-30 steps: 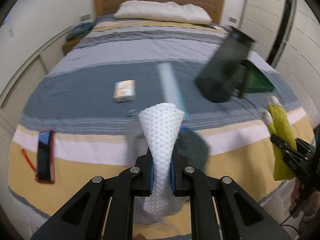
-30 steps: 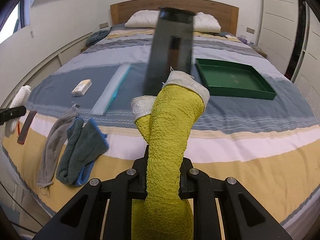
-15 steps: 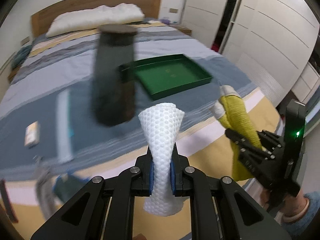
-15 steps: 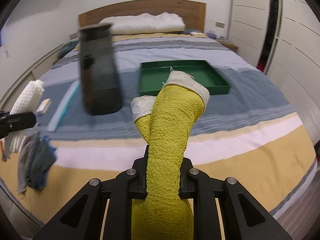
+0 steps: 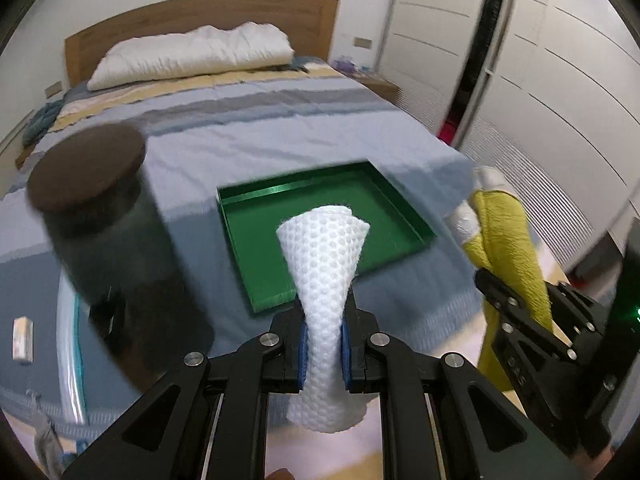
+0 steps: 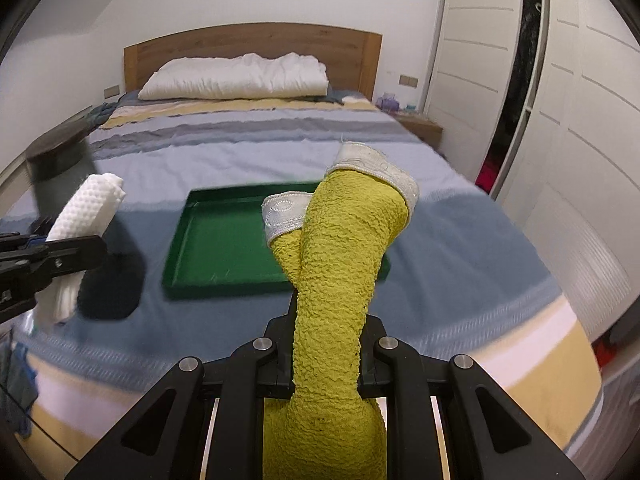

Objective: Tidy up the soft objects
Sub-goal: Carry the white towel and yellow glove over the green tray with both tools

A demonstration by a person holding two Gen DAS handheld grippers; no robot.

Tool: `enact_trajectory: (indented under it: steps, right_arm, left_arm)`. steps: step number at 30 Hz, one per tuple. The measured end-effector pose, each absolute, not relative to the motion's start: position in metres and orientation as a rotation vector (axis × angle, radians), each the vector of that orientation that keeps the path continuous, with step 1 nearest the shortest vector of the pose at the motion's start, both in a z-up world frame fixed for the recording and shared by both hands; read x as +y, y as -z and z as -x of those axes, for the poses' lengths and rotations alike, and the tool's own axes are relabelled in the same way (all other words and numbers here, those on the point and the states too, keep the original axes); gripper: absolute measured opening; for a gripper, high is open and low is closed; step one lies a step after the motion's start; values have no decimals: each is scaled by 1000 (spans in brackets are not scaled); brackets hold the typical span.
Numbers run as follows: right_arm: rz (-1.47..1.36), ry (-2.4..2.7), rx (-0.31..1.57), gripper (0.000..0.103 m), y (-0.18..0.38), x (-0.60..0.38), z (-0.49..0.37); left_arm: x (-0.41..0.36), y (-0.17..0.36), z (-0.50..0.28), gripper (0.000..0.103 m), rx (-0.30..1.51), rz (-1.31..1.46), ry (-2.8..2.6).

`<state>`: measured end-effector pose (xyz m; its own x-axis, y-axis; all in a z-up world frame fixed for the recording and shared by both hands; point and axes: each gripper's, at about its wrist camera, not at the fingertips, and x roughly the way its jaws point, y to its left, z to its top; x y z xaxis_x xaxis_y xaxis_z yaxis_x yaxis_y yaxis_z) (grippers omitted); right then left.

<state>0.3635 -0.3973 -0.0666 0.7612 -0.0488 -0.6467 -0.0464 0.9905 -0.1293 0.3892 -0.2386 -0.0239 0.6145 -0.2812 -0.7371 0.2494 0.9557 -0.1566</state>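
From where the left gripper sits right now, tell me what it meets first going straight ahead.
Probably the shallow green rectangular tray on the striped bedspread: it lies directly beyond the left gripper and the white waffle-textured cloth pinched in it. Depth is unclear; nothing else shows between.

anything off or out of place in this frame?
Nothing spilled or damaged. The green tray is empty and sits slightly askew on the bed. Oddest item: a tall dark canister standing on the soft bedding left of the tray, blurred. Each claw grips its cloth cleanly: white left, yellow right.
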Motion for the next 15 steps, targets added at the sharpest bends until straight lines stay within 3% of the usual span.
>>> enact_trajectory:
  steps: [15]
  right_arm:
    - [160,-85,619,17,86,-404,-487]
  left_arm:
    - [-252,55,-502,11,829,140,146]
